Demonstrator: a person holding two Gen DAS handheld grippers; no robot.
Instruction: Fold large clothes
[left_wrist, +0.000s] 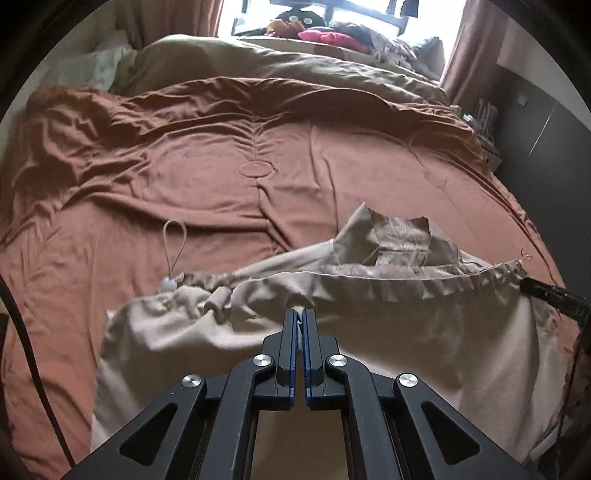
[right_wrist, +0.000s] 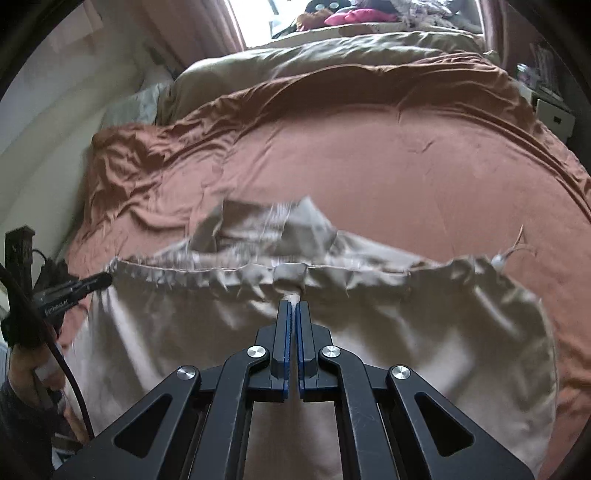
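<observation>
garment (left_wrist: 406, 332), beige, lies at the bed's (left_wrist: 221, 177) near edge; left gripper (left_wrist: 300, 314) and right gripper (right_wrist: 293, 304) fingers are both clamped on its gathered hem, likely to lift it taut for folding.

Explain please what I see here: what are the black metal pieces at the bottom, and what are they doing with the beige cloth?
A person holds a two-finger gripper in each hand; a camera on each looks along its fingers. One picture comes from the left gripper, the other from the right gripper. Each also appears at the edge of the other's picture. On the bed's rust-brown cover lies a beige garment with a gathered hem and a cord. Both grippers are shut, each pinching a bit of that garment near its hem.
</observation>
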